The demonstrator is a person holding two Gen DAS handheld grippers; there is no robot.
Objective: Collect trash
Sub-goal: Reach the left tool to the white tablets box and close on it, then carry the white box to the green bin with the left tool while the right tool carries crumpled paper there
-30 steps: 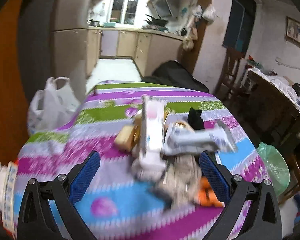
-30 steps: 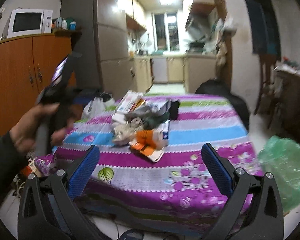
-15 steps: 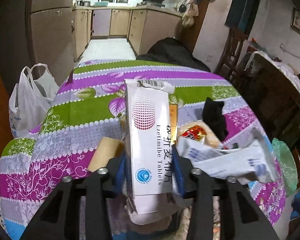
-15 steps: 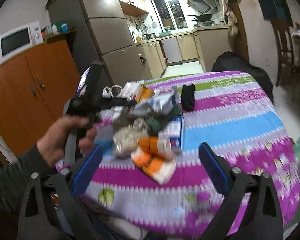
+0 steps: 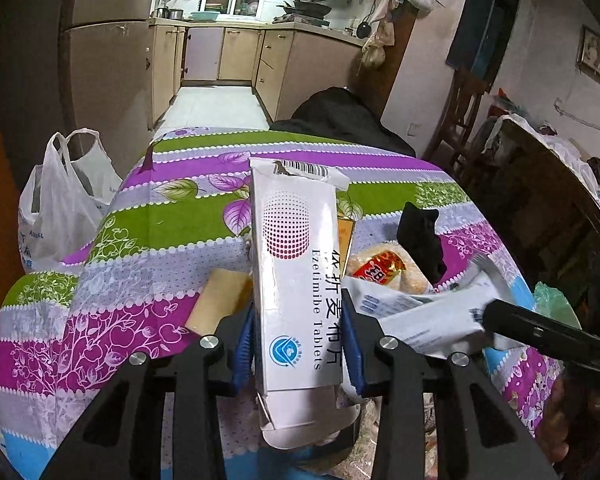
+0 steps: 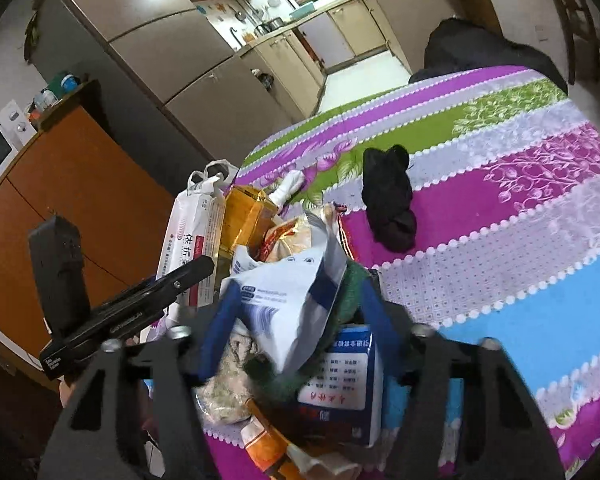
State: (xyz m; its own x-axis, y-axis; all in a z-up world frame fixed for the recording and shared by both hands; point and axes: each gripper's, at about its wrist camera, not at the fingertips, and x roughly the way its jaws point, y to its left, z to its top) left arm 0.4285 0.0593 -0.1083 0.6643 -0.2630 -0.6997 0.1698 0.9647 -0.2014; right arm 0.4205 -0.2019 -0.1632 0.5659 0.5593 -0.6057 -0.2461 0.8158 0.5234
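Observation:
A pile of trash lies on the striped floral tablecloth (image 5: 160, 232). My left gripper (image 5: 298, 340) is shut on a long white tablet box (image 5: 296, 280), which also shows in the right wrist view (image 6: 192, 248). My right gripper (image 6: 296, 320) is closed around a white and blue plastic wrapper (image 6: 292, 296) with dark green cloth (image 6: 348, 292) beside it; the same wrapper shows in the left wrist view (image 5: 424, 312). Beneath lie a blue and white box (image 6: 340, 384), an orange packet (image 6: 268, 444), a snack bag (image 5: 380, 272) and a yellow box (image 6: 248, 220).
A black cloth (image 6: 388, 204) lies apart on the tablecloth, right of the pile. A white plastic bag (image 5: 56, 208) hangs at the table's left. A green bag (image 5: 556, 304) sits off the right edge. A wooden cabinet (image 6: 68, 200) stands left; a dark chair (image 5: 340, 116) behind.
Both grippers went from wide open to closed. The left moved into the pile and took hold of the white tablet box. The right moved in over the pile and closed on the wrapper.

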